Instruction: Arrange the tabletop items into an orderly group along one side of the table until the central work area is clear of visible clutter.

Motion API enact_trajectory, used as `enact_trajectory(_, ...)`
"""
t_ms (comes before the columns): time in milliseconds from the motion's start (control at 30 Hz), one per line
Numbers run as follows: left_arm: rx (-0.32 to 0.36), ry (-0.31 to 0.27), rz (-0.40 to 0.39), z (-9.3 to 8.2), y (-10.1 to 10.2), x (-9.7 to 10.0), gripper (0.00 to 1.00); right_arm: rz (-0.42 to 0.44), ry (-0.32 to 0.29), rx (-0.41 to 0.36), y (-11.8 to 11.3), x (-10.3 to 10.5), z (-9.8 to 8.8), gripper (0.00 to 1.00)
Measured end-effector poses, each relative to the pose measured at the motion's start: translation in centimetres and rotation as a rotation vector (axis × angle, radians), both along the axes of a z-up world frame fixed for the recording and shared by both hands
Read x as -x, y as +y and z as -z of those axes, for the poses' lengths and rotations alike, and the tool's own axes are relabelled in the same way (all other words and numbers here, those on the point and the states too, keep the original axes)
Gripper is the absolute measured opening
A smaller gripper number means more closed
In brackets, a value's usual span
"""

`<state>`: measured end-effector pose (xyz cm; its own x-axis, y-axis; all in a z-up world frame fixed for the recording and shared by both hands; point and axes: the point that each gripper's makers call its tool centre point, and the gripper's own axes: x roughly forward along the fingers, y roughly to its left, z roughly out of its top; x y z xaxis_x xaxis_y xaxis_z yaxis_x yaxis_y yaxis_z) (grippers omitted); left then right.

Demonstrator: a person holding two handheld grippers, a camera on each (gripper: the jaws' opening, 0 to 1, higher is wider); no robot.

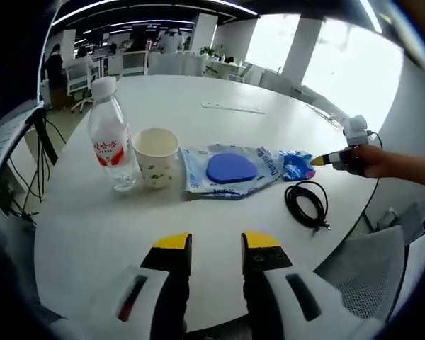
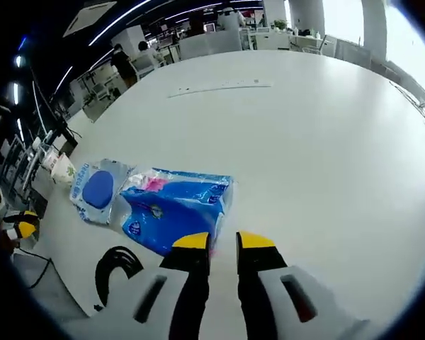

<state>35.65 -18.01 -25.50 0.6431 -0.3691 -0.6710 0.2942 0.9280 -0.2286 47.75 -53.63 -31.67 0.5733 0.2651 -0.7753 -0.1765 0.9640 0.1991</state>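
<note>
White round table (image 1: 255,134), stuff lined up near my edge: one bottle (image 1: 112,134) upright, one cup (image 1: 156,156) just beside, two blue packs (image 1: 230,170) (image 2: 176,207) lying flat, long axes along row, one black cable (image 1: 307,203) coiled. My left gripper (image 1: 216,244) empty, narrow gap. Right gripper (image 2: 222,243) at second pack's end, grip — can't tell.

— Type of premises?
— Open-plan office. A large round white surface (image 1: 269,134), rows of desks (image 1: 120,60) with office chairs (image 1: 78,78), strip ceiling lights (image 1: 156,23), white columns (image 1: 301,46), wide windows (image 1: 347,71).
</note>
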Motion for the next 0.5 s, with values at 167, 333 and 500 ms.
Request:
enact_trajectory(167,-0.001,-0.003,-0.017,-0.17,0.38,-0.04,0.26,-0.016,0.003,0.017,0.27,0.06,-0.35,0.00)
enact_trajectory(333,-0.004,-0.004,-0.026,-0.15,0.66,-0.03,0.26,-0.019,-0.002,0.021,-0.06,-0.42,-0.45,0.00)
enact_trajectory(500,-0.004,0.002,-0.031,-0.02,0.75,0.10,0.25,0.009,0.001,0.007,-0.53,-0.31,-0.47,0.00)
